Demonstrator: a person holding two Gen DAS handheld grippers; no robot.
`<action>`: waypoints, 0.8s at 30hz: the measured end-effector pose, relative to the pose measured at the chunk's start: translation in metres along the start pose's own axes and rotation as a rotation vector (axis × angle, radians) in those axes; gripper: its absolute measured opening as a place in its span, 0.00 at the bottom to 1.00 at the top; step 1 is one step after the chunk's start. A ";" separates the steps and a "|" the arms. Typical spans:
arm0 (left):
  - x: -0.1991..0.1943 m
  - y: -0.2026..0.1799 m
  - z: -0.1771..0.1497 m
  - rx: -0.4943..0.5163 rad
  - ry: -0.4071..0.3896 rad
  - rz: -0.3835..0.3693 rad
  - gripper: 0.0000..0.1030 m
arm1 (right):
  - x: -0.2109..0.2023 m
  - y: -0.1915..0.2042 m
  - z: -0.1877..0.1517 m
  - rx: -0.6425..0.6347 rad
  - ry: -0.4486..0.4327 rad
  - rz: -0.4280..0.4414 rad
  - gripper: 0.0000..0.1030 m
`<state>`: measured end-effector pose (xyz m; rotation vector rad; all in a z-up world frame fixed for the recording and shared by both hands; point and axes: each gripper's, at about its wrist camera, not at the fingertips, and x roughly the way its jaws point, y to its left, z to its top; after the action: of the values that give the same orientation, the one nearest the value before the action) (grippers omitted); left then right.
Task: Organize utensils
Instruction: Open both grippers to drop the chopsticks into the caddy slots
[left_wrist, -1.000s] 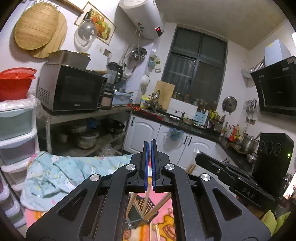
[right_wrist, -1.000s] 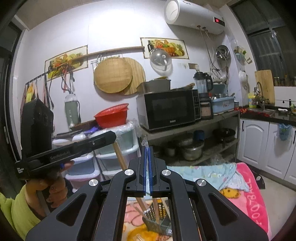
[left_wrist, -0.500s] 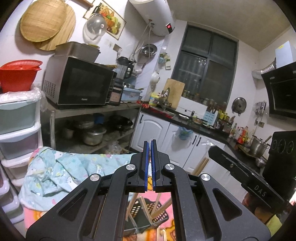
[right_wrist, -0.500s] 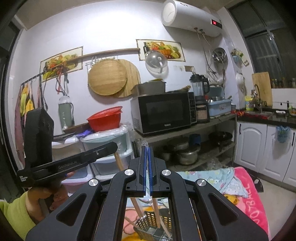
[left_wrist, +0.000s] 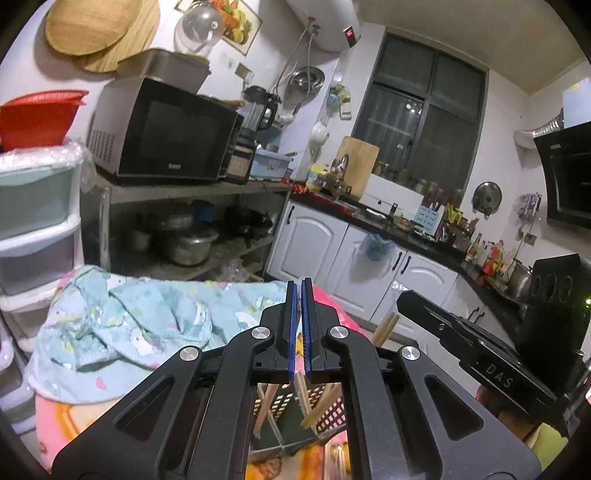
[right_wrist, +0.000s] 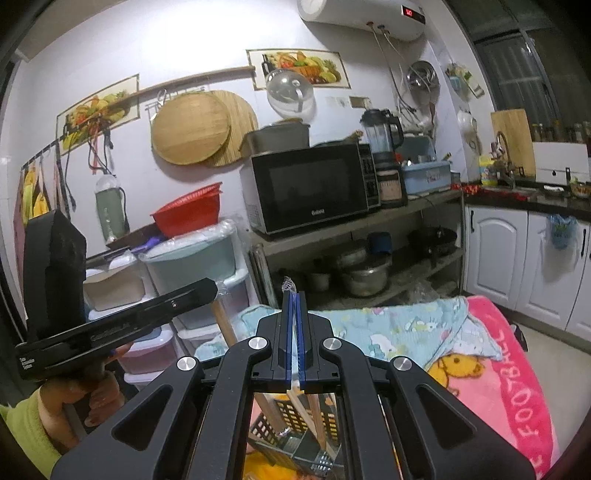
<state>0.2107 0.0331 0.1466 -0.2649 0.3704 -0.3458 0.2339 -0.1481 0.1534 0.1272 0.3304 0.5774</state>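
Between the right gripper's (right_wrist: 294, 295) clenched jaws sits a clear plastic-wrapped utensil (right_wrist: 289, 287), long axis along the fingers, tip pointing forward
Left gripper (left_wrist: 298, 286) is nearly closed on nothing; below, wooden chopsticks (left_wrist: 320, 408) lean tilted in a dark slotted basket (left_wrist: 334, 410)

Under your grippers lies a pink blanket (right_wrist: 513, 373) with a crumpled light-blue printed cloth (left_wrist: 140, 321) on its far side and a dark slotted utensil basket (right_wrist: 291, 435) nearer you.

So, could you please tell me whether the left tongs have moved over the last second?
Yes: the left tongs tilted downward, since the microwave now sits higher in their view.
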 end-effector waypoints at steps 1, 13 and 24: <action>0.002 0.002 -0.003 -0.004 0.008 0.002 0.01 | 0.002 -0.001 -0.002 0.003 0.004 -0.001 0.02; 0.013 0.020 -0.026 -0.019 0.065 0.019 0.01 | 0.018 -0.003 -0.023 0.021 0.071 -0.024 0.03; -0.002 0.028 -0.034 -0.026 0.082 0.062 0.32 | 0.009 -0.008 -0.033 0.037 0.078 -0.080 0.42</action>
<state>0.2034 0.0532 0.1082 -0.2649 0.4627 -0.2914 0.2334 -0.1491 0.1186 0.1268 0.4200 0.4978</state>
